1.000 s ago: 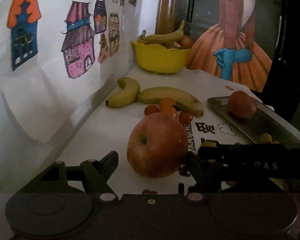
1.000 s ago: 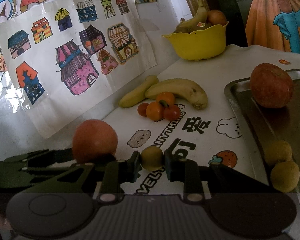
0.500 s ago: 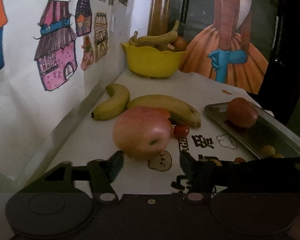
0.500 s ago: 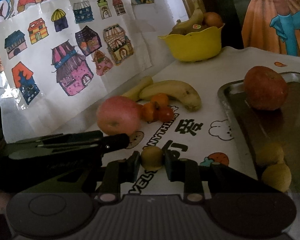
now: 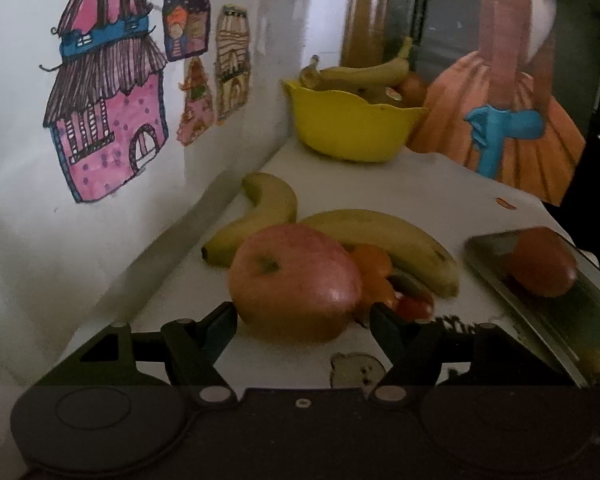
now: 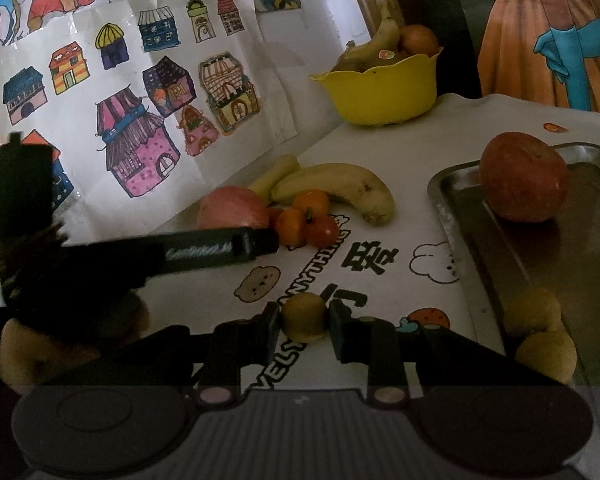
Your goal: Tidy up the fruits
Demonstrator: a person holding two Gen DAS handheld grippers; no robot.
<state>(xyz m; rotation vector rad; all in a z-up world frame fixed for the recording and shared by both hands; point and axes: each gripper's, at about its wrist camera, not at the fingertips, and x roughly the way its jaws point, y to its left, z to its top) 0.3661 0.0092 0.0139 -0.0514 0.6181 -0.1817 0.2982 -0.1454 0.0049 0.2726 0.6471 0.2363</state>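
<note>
The left gripper (image 5: 300,322) has its fingers apart, and they have just been opening. The pink apple (image 5: 296,280) sits on the table (image 5: 420,180) with its lower half between the two tips. I cannot tell whether either pad touches the skin. The step in hand looks like taking this apple.

To do it well, push the fingers further toward 12 o'clock before closing, so the pads meet the apple at its widest part and not under its curve. If they close low, the apple will likely squirt forward or roll. Watch the 3 o'clock side, where a cluster of small orange and red fruits (image 5: 374,276) lies against the apple. The right finger should slide between the two and not trap one. The bananas (image 5: 384,240) lie just behind at 12 o'clock, so do not overshoot. Close slowly, then lift straight up before swinging toward the tray (image 6: 448,208) at 3 o'clock.

The right gripper (image 6: 304,320) is clamped on a small yellow fruit (image 6: 304,317) just above the table. It is best kept out of the left gripper's path. On the tray, a red apple (image 6: 522,178) sits at the far end and two small yellow fruits (image 6: 534,312) sit at the near edge. The bare middle is probably the safest place to set things down.
</note>
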